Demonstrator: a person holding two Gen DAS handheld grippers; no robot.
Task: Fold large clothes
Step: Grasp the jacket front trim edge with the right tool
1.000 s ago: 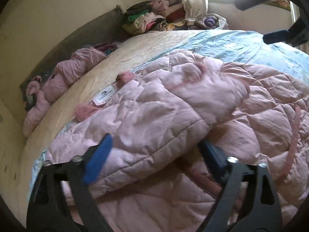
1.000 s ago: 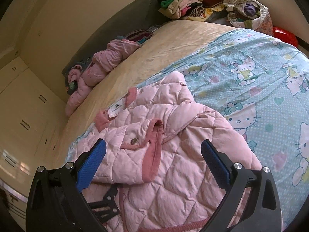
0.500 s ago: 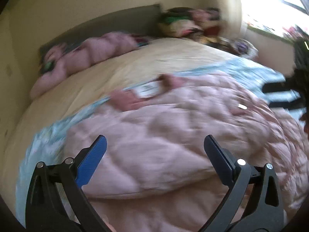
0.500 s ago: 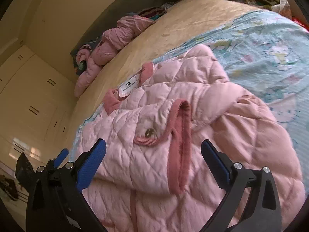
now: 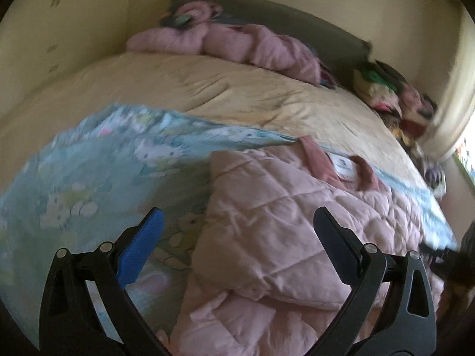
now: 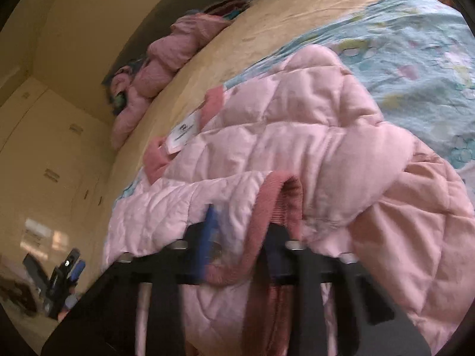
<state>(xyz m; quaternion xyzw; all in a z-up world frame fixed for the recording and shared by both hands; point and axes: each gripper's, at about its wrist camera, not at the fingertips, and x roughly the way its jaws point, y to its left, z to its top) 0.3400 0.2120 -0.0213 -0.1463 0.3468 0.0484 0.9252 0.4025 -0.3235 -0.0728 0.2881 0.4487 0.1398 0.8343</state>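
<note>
Quilted pink jacket [image 6: 297, 136], puffy, lies on the bed [image 5: 178, 89]; right gripper [image 6: 237, 246] pinches its ribbed cuff [image 6: 276, 204]; left gripper [image 5: 237, 237] gapes, empty.

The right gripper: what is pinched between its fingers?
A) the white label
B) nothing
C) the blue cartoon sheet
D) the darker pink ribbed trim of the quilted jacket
D: the right gripper has just closed, and its pads press on the ribbed trim of the pink jacket.
</note>
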